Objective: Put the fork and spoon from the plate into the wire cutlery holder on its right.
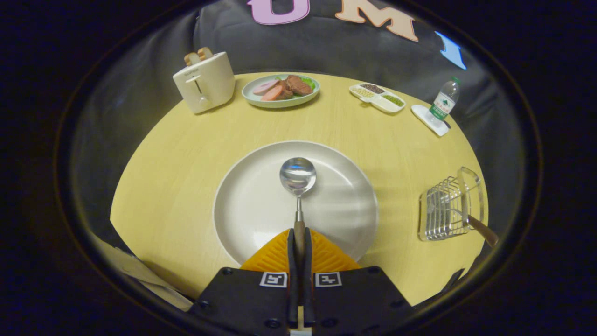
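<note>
My gripper [299, 238] is shut on the spoon's wooden handle, which runs straight back between the two fingers. The spoon [298, 176] points forward, its steel bowl hovering over the middle of the large white plate [242, 205] just ahead of the fingers. I cannot tell whether the bowl touches the plate. To the plate's right stands the wire cutlery holder [445, 207]. A wooden-handled utensil, probably the fork [480, 229], leans inside it with the handle sticking out toward the table's near right edge.
On the round yellow table [168, 177], at the far side, stand a cream toaster [204, 81] with bread, a plate of meat [281, 89], a divided snack dish [378, 97] and a water bottle [444, 102] on a white coaster.
</note>
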A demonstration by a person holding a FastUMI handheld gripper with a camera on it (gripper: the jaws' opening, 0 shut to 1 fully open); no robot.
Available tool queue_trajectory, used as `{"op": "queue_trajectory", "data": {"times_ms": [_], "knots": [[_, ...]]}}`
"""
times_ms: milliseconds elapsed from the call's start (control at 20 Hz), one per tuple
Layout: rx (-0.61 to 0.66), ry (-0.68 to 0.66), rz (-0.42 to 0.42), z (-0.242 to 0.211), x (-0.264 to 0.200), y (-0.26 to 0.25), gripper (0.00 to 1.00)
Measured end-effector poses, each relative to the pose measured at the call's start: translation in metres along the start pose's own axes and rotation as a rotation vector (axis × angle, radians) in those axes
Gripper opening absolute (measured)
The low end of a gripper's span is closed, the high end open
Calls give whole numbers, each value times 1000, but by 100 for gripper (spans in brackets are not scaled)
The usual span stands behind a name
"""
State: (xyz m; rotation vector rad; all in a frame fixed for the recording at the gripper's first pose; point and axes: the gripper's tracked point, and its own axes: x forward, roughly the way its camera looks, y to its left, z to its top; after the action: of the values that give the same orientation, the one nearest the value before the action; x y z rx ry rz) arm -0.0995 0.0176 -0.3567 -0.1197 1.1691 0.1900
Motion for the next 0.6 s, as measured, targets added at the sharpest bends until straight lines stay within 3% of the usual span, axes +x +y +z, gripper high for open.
{"op": "queue_trajectory", "data": {"times_ms": [600], "knots": [[67,-36,-90,27,-41,-75,8]]}}
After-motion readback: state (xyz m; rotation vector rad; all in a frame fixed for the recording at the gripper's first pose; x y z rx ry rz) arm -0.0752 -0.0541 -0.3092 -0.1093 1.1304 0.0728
